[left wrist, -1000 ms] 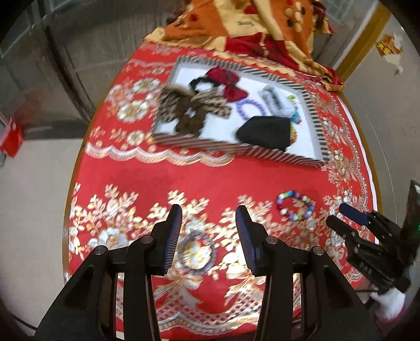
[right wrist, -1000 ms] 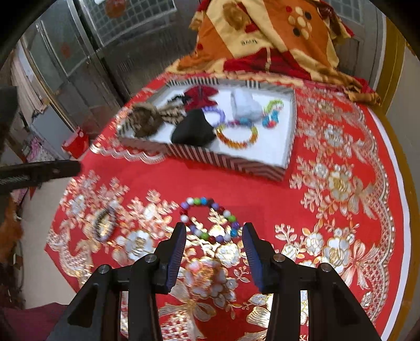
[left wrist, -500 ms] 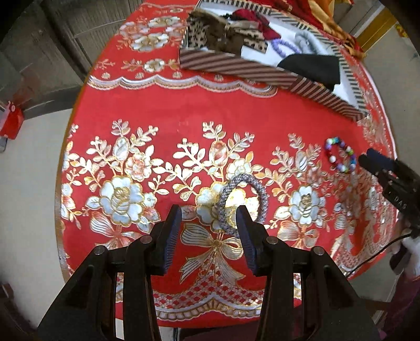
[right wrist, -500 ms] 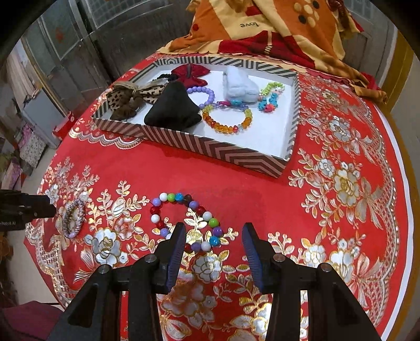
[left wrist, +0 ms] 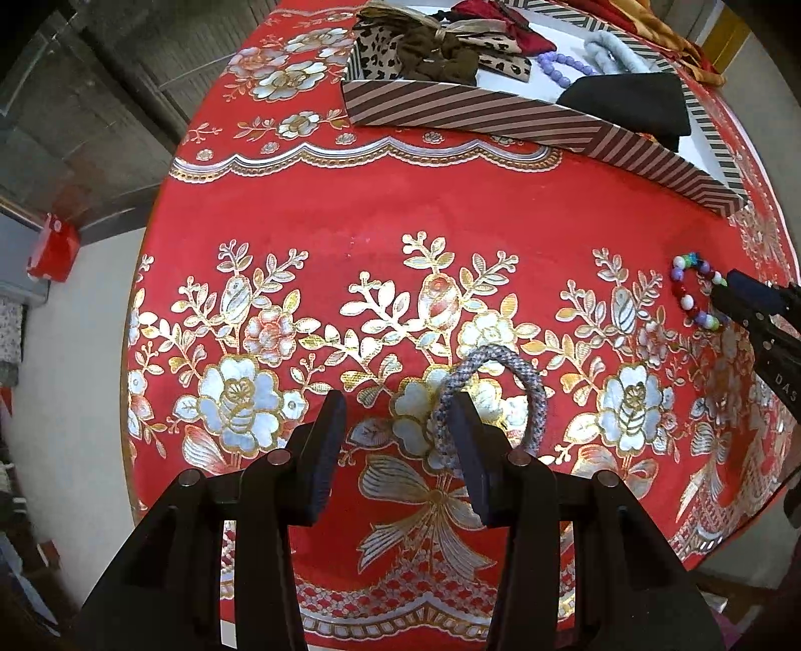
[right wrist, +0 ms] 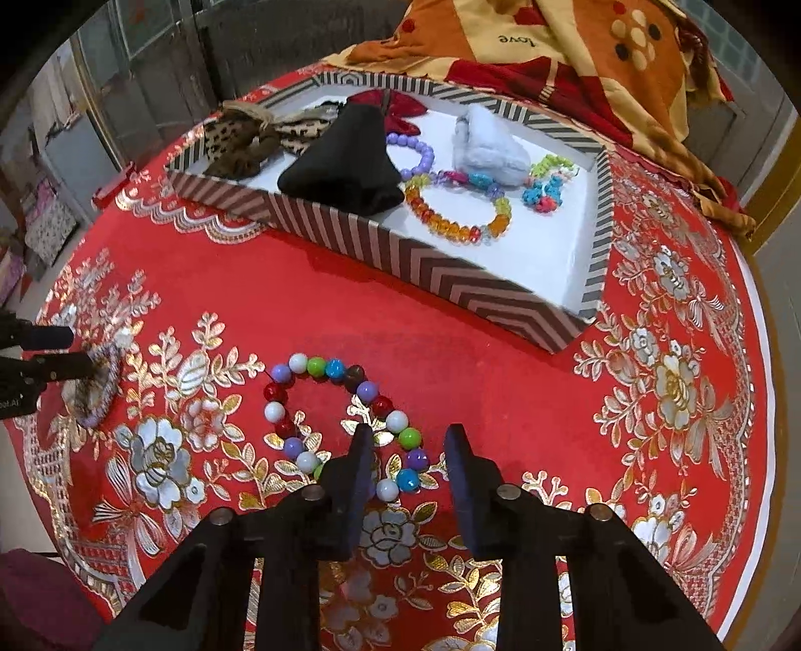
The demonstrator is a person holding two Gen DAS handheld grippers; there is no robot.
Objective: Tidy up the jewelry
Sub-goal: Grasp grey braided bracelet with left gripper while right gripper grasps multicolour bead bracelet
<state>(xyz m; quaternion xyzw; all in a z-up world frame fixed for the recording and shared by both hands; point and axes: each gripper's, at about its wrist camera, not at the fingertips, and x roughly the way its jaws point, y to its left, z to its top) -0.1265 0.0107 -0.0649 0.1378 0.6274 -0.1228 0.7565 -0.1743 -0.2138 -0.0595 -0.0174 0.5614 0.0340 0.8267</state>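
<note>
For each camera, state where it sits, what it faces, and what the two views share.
Left wrist: behind the left hand-held gripper, aimed down at the grey braided bracelet; both fingers show, open.
Right wrist: behind the right hand-held gripper, facing the multicoloured bead bracelet and striped tray; both fingers show, open.
Shared: both bracelets, the tray, the red tablecloth, and each other's gripper.

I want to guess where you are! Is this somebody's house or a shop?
Probably a home, though I can't be sure. A red tablecloth with gold flowers covers the table, a folded orange blanket lies behind, and a striped tray holds bracelets and hair ties.
</note>
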